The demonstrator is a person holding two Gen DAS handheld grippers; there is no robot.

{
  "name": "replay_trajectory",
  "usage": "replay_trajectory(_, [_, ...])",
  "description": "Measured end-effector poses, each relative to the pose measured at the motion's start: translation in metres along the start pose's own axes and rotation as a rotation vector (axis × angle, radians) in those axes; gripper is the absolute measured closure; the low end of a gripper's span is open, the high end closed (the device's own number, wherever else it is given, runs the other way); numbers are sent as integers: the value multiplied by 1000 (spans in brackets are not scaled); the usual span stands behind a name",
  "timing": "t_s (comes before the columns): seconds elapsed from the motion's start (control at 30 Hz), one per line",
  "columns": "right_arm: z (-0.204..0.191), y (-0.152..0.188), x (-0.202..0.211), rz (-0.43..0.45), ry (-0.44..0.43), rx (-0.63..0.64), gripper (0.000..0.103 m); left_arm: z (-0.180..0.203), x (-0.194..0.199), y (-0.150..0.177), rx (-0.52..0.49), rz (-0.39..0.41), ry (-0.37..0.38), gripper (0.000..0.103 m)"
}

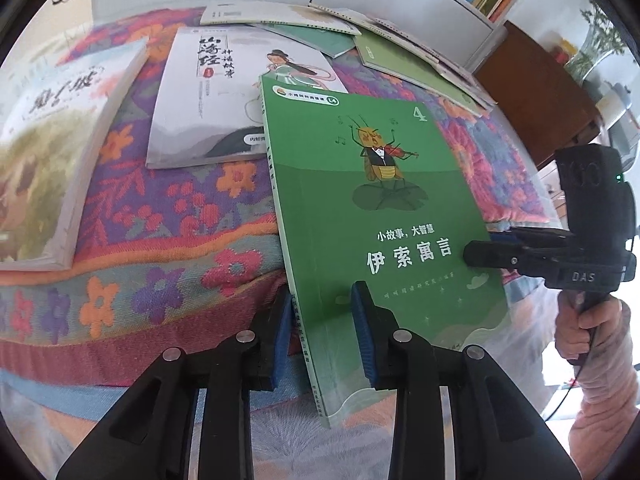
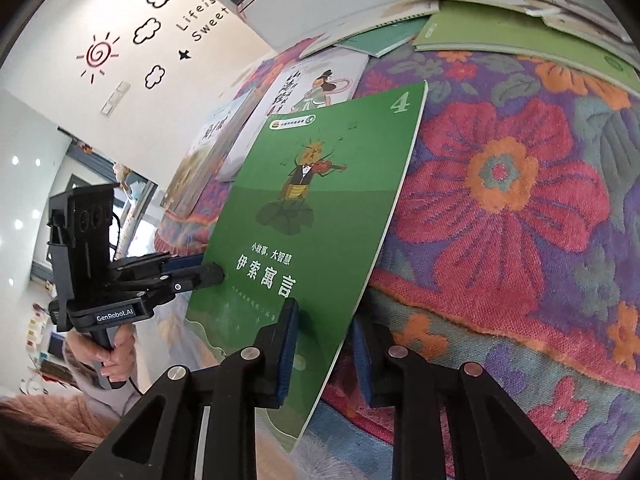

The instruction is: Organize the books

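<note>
A: Gripping the green book (image 1: 360,208) by its spine edge, the left tool (image 1: 322,336) fills the lower centre of its frame, a blue pad on each side of the cover.

B: And the right tool (image 2: 324,354)?

A: It clamps the book's opposite long edge, low in its own frame. The book tilts up off the floral blanket (image 2: 520,208), held between both.

B: Other books?

A: A white illustrated book (image 1: 224,92) lies flat at upper centre, a thick paperback (image 1: 56,152) at left, and thin green booklets (image 1: 400,52) lie scattered toward the upper right.
</note>
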State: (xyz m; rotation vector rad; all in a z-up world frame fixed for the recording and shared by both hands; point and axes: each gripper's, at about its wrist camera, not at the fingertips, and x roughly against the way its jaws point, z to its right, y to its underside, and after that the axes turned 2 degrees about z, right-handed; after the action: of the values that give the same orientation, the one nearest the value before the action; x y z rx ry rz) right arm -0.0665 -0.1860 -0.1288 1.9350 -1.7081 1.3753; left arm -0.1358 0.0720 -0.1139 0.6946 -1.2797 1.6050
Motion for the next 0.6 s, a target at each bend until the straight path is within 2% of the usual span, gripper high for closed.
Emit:
replay_trajectory(0.17, [3, 0, 0, -3, -16, -7, 80, -8, 0, -2, 25, -2, 37, 73])
replay_trajectory(0.33, [-1, 3, 1, 21, 9, -6, 79, -3, 2, 3, 4, 18, 28, 70])
replay_trajectory(0.5, [-8, 4, 1, 15, 34, 3, 78, 8, 4, 3, -21, -22, -25, 68])
replay_trajectory(0.6, [-11, 4, 2, -3, 42, -1, 77, 11, 6, 7, -36, -36, -28, 68])
